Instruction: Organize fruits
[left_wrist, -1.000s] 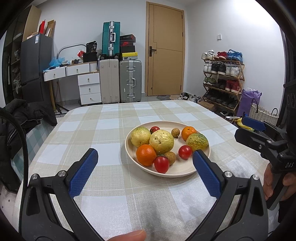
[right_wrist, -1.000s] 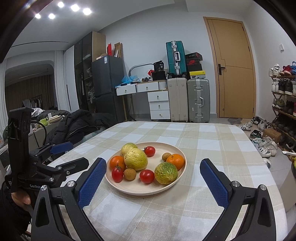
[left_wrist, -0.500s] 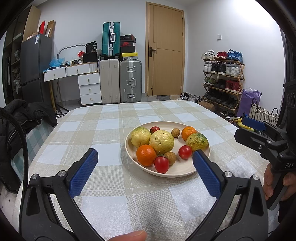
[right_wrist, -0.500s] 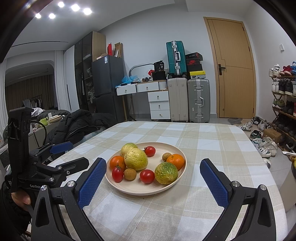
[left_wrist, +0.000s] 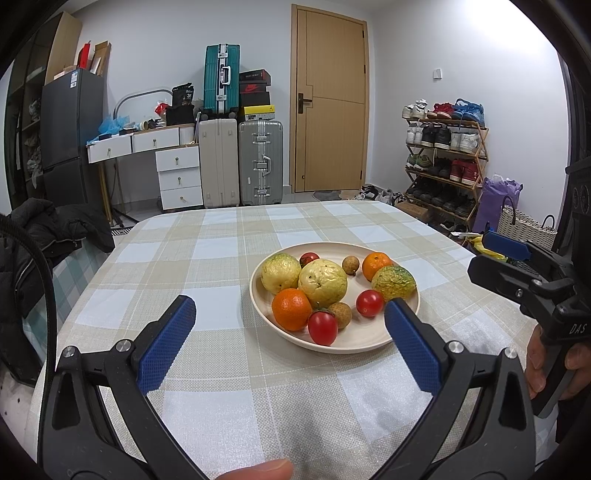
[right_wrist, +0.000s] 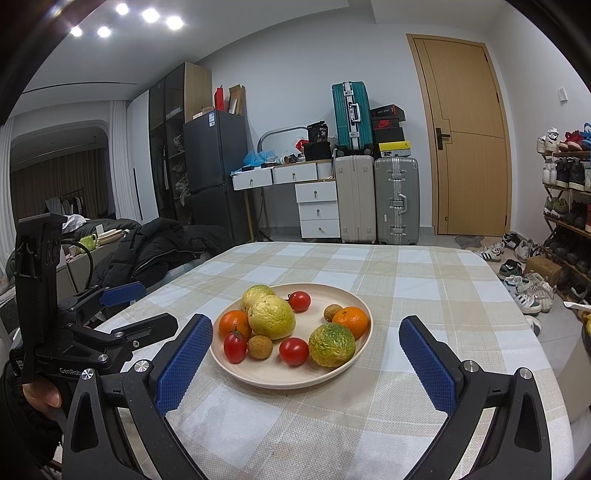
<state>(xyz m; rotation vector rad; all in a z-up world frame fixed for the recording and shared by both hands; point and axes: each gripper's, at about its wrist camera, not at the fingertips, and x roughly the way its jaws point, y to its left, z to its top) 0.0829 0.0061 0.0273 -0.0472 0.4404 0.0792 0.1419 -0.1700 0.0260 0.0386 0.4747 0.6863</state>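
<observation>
All the fruit sits together in one cream plate (left_wrist: 402, 332) near the middle of the checked counter (left_wrist: 207, 258): two pale yellow fruits (left_wrist: 322, 283), a green-and-yellow one (left_wrist: 393, 282), two oranges (left_wrist: 291, 309), three small tomatoes (left_wrist: 323, 327) and two little brown round fruits (left_wrist: 340, 314). They touch in a loose heap on the plate's left side and lie more apart on its right. The left claw (left_wrist: 288, 341) hangs low over the counter just short of the plate, blue pads wide apart and holding nothing. The right claw (right_wrist: 304, 365) hangs likewise on its side, also spread wide and holding nothing.

Which step is in hand cannot be settled: fruit gathered on a plate could be the finished gathering, or a mixed pile waiting to be sorted by kind. If a pick does come, the small tomatoes and brown fruits would need a gentle, narrow close, since they look easy to roll or bruise
</observation>
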